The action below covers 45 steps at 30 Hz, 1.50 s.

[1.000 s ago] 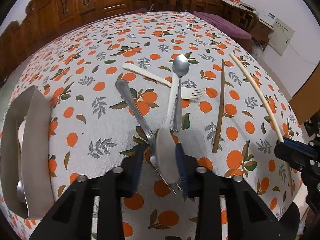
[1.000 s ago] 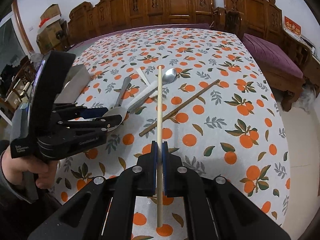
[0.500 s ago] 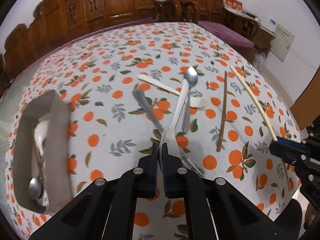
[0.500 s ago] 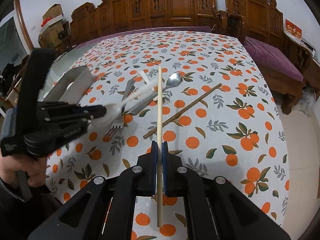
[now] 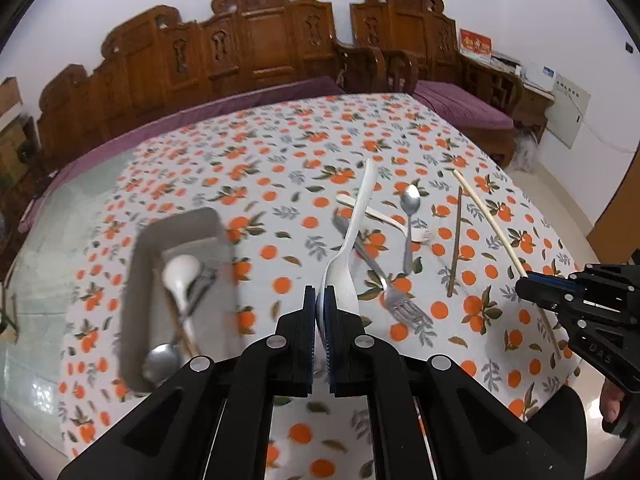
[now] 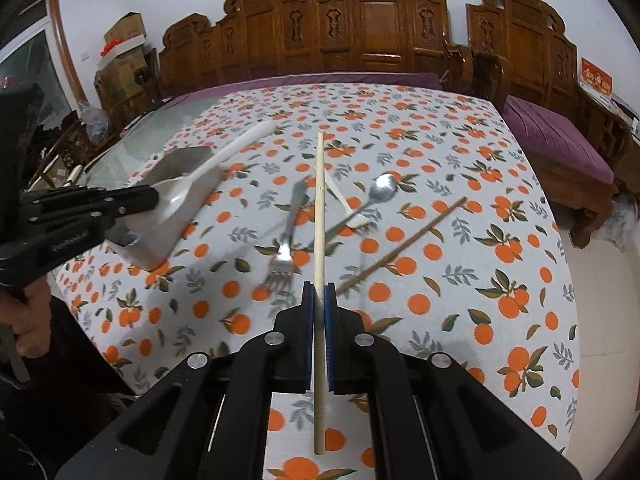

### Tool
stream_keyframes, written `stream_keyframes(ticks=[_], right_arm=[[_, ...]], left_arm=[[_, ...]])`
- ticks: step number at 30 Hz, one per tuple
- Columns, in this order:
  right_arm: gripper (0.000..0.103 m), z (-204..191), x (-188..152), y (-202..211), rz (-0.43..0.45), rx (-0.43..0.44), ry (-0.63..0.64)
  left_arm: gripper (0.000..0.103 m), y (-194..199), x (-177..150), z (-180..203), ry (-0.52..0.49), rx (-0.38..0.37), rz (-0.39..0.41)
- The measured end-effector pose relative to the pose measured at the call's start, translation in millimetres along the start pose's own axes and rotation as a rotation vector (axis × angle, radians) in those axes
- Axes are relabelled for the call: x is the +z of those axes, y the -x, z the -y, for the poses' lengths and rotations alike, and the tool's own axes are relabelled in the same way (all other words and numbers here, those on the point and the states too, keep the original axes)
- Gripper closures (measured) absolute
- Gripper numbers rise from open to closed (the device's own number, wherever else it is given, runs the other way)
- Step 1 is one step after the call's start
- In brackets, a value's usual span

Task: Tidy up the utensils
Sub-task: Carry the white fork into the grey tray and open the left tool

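Note:
My left gripper (image 5: 320,300) is shut on the bowl of a white plastic spoon (image 5: 352,236), held above the table with its handle pointing away. From the right wrist view the same gripper (image 6: 150,200) holds that spoon (image 6: 216,162) over the near end of the grey tray (image 6: 160,246). My right gripper (image 6: 319,296) is shut on a pale chopstick (image 6: 319,208), also lifted; it shows at the right (image 5: 526,286) in the left wrist view. On the tablecloth lie a metal fork (image 5: 384,280), a metal spoon (image 5: 409,216), a white fork (image 5: 380,216) and a brown chopstick (image 5: 454,240).
The grey tray (image 5: 138,280) stands at the left and holds a white spoon (image 5: 180,276), a metal spoon (image 5: 160,360) and other utensils. Carved wooden chairs with purple cushions ring the far side of the table. A person's hand (image 6: 24,328) grips the left tool.
My left gripper closed on the white spoon, lifted it off the table and carried it left toward the tray. The right gripper rose a little with the pale chopstick.

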State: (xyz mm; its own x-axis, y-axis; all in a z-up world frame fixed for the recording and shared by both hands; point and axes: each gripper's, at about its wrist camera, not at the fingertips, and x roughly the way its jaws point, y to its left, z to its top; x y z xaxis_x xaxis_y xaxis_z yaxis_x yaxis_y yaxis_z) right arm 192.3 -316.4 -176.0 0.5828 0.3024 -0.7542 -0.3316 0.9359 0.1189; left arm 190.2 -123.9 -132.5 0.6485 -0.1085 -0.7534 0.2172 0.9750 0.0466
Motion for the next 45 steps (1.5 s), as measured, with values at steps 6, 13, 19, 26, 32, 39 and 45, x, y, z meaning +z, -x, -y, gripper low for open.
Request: stream_keyframes(ticks=[6,13,19,26,32,39,45], right_arm=[[0.097,-35.2,9.5,13.6,0.033,0.016,0.069],[0.097,-75.0,27.4,16.4,0.047,0.032,0.132],[0.097,-101.3,49.6,5.2,0.029,0.061,0.144],[0.097,-124.7,76.3,-13.2,-0.009,0.109,0.15],[0.097,-135.2,91.0,-34.7,-0.049,0.148,0.133],[0.097,-143.0,99.6,-67.0,-0.101,0.16,0.125],[0.097,-147.1,101.5,-83.6,-0.129,0.172,0.102]], left_arm=[[0.1,28.3,-6.5,-28.1,0.025,0.025,0.028],[0.1,36.2,-10.1,-64.6,0.041,0.018,0.032],[0.1,25.6,-5.9,-99.5,0.037,0.023,0.01],[0.1,-1.0,-8.0,-137.8,0.06,0.045,-0.042],[0.1,-24.2,-16.2,-160.7,0.085,0.055,-0.089],[0.1,-50.4,-24.2,-176.0,0.135,0.029,-0.149],[0.1,-68.8,-31.2,-180.6,0.174,0.033,-0.196]])
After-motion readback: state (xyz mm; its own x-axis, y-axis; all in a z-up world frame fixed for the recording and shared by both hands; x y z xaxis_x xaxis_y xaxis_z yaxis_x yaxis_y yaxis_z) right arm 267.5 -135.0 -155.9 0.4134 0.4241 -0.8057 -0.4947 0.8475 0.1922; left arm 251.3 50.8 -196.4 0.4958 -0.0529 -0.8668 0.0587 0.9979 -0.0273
